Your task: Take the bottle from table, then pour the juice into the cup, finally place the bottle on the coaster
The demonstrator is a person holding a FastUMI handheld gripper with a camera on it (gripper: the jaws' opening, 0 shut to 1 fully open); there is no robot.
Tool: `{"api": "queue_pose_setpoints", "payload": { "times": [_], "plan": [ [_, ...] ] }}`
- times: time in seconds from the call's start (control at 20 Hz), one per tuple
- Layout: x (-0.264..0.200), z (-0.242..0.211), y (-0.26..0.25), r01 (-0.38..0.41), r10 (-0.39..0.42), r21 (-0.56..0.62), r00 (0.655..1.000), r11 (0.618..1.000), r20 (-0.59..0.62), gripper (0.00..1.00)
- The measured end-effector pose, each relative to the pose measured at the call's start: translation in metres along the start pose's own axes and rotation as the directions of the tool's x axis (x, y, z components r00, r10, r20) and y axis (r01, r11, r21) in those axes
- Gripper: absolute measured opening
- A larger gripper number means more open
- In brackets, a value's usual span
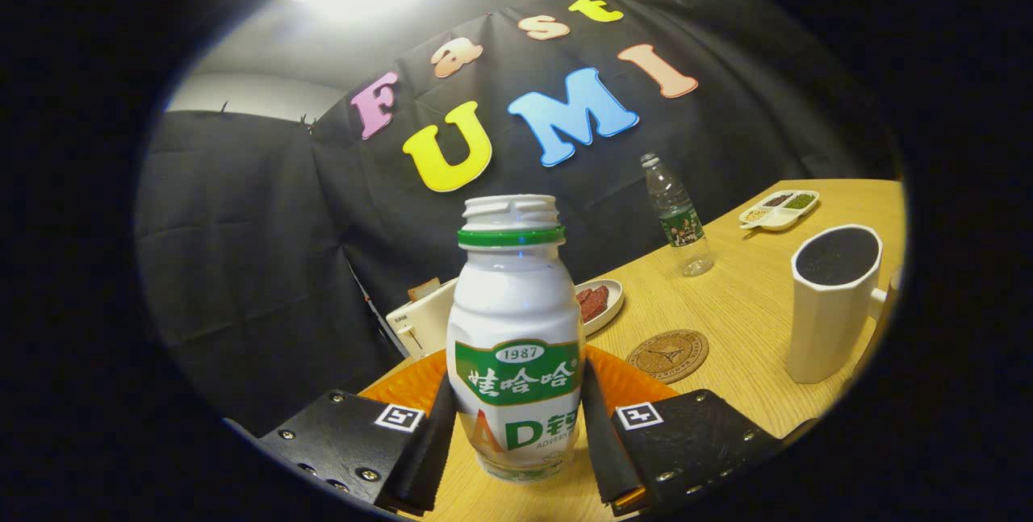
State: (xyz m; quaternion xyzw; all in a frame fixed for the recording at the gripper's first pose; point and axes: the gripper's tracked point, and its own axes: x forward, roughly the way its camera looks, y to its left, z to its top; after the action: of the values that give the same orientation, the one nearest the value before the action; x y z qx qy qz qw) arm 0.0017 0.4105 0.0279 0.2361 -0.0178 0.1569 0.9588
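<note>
White yoghurt-drink bottle [515,336] uncapped, upright — your gripper [516,433] clamped on both its sides, cork coaster [667,355] beyond right, white cup [831,304] farther right.

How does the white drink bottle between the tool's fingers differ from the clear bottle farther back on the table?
The white drink bottle is opaque, squat and wide; the clear water bottle is see-through, slim and tall. The white one stands uncapped, with a green ring under its open neck; the clear one looks capped. The tool has both fingers pressed on the white bottle's sides, while the clear bottle stands free beyond the cork coaster. Both carry green labels.
</note>
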Motion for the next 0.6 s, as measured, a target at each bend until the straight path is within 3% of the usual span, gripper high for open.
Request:
{"api": "queue_pose_setpoints", "payload": {
  "times": [0.25, 0.6],
  "plan": [
    [-0.001, 0.014, -0.012, -0.030, 0.023, 0.192, 0.999, 0.981, 0.037, 0.71],
    [-0.003, 0.029, -0.024, -0.075, 0.043, 0.436, 0.996, 0.897, 0.084, 0.71]
  ]
}}
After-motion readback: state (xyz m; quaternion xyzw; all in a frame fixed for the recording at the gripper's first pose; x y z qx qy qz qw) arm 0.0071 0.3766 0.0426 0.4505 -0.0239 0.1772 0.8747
